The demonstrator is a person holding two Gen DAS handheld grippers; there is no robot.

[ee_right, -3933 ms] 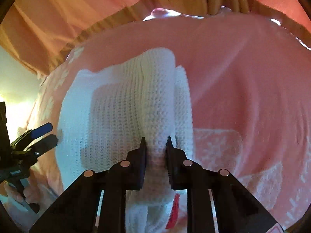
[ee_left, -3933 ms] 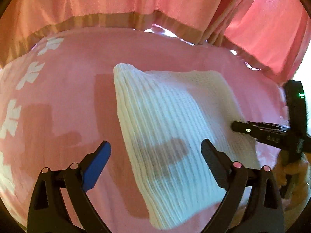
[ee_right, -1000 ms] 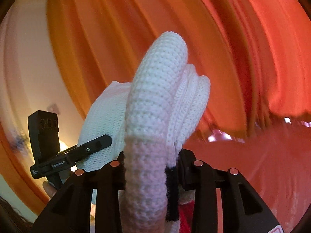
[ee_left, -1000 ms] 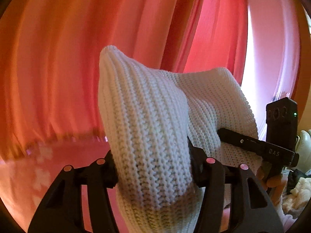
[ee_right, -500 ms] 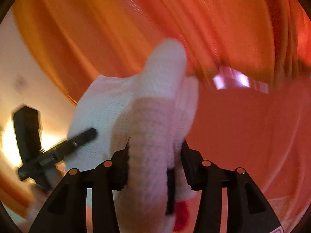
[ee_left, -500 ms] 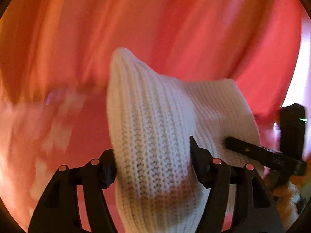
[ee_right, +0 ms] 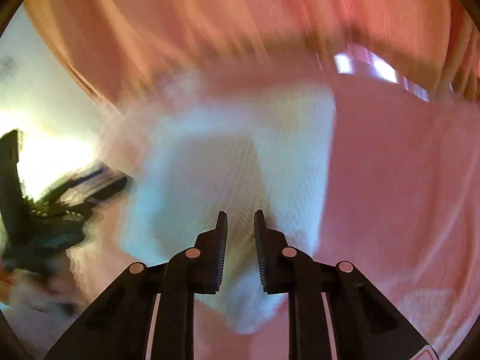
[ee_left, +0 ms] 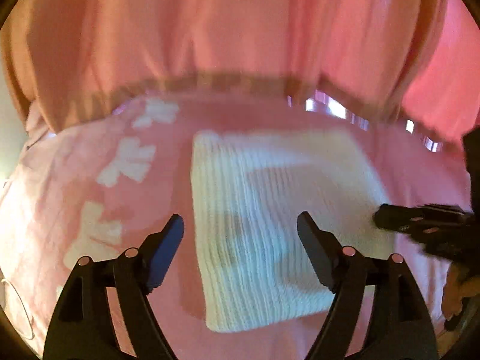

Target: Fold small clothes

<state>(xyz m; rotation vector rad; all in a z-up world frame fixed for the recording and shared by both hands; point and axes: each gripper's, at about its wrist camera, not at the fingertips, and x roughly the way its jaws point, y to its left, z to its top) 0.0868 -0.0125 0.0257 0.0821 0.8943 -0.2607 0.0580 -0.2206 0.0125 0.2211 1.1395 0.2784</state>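
Pink curtains (ee_left: 228, 30) hang behind a pink bedspread (ee_left: 75, 180) printed with white bows, and that soft surface is where I am working. From my left gripper (ee_left: 240, 234), I see its jaws spread wide with nothing between them, hovering just above the near left part of the folded white knit sweater (ee_left: 270, 225), which lies flat on the bedspread as a rough rectangle. My right gripper (ee_right: 240, 240) sits over the sweater's near right corner with its jaws narrowed to a small gap; knit shows through that gap, but both views are smeared with motion and I cannot tell whether the pads are pinching fabric or only hanging above it. In the left view the right gripper appears as a dark blur touching or just beside the sweater's right edge. My worry is that corner: if a strand of the loose knit is caught in the ribbed pads as I draw back, it drags the top layer and opens the fold. Thick knit also tends to spring, so I judge the layers may creep apart unless pressed. Soft bedding underneath gives little support, so any sideways nudge from either gripper could skew the stack.
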